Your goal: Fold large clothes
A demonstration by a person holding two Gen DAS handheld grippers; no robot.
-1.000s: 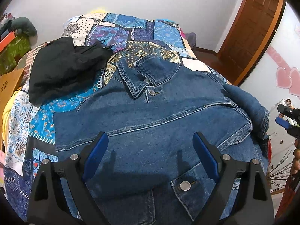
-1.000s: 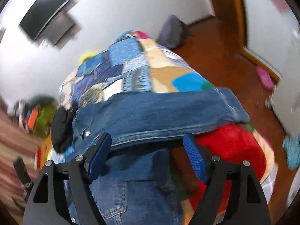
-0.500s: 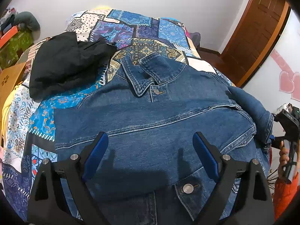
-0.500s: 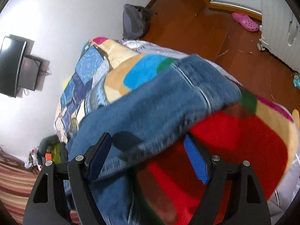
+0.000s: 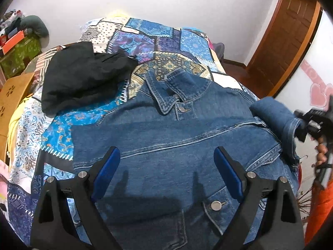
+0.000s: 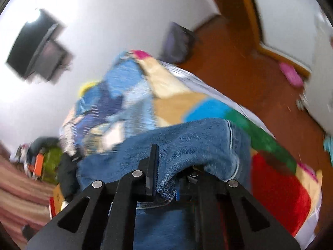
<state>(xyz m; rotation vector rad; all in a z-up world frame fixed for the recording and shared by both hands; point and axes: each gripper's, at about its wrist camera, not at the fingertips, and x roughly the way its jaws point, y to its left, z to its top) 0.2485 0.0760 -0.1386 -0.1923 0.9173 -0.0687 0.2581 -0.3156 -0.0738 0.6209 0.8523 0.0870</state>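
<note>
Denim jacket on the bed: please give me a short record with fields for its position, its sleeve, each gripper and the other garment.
garment: denim jacket, spread front-up on the patchwork quilt, collar away from the camera
sleeve: sleeve lifted, cuff end pinched
right gripper: right gripper, fingers shut on the sleeve
left gripper: left gripper, fingers open above the jacket front, holding nothing
other garment: black garment, crumpled on the quilt beside the collar

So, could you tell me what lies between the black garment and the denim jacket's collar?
In the left wrist view, only the patchwork bedspread shows between the black garment and the denim jacket collar; nothing else lies there.
</note>
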